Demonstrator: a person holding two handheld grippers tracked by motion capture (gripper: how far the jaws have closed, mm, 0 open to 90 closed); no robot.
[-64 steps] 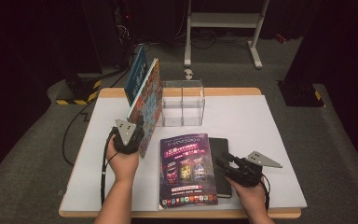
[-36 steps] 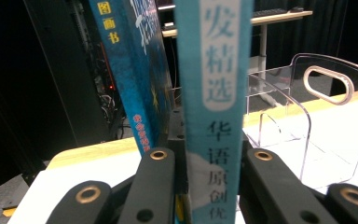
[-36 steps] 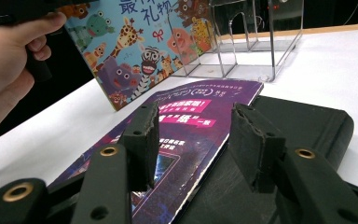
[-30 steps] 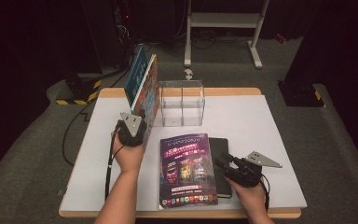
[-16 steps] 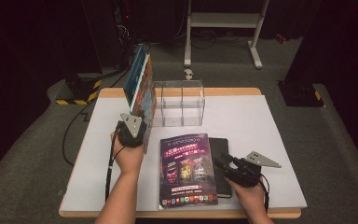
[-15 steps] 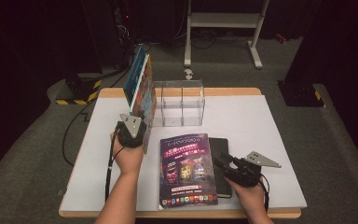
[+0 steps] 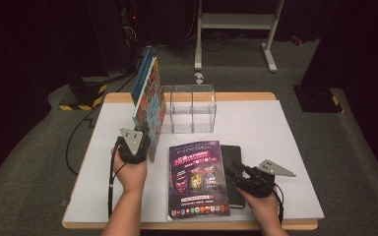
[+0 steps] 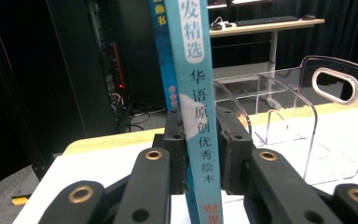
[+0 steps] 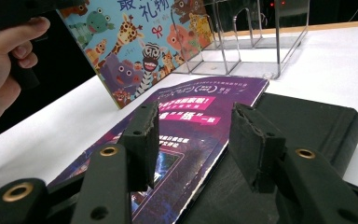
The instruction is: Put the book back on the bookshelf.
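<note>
A tall picture book (image 7: 150,105) with cartoon animals on its cover stands upright at the table's left, just left of a clear acrylic rack (image 7: 189,108). My left gripper (image 7: 145,142) is shut on the book's near edge. In the left gripper view both pads press the light-blue spine (image 8: 196,93), and a second darker spine shows behind it. A purple magazine (image 7: 198,179) lies flat at the front, overlapping a black notebook (image 7: 234,157). My right gripper (image 7: 234,172) rests low over the notebook, open, its jaws pointing at the magazine's edge (image 9: 200,107) with nothing between them.
The rack (image 9: 251,42) has two upright bays and stands mid-table at the back. The white table top (image 7: 275,128) has free room to the right and at the front left. Cables and a metal stand sit on the dark floor behind.
The left hand has swung the picture book from a lean to nearly upright and edged it toward the rack. The right hand and gripper have stayed put.
</note>
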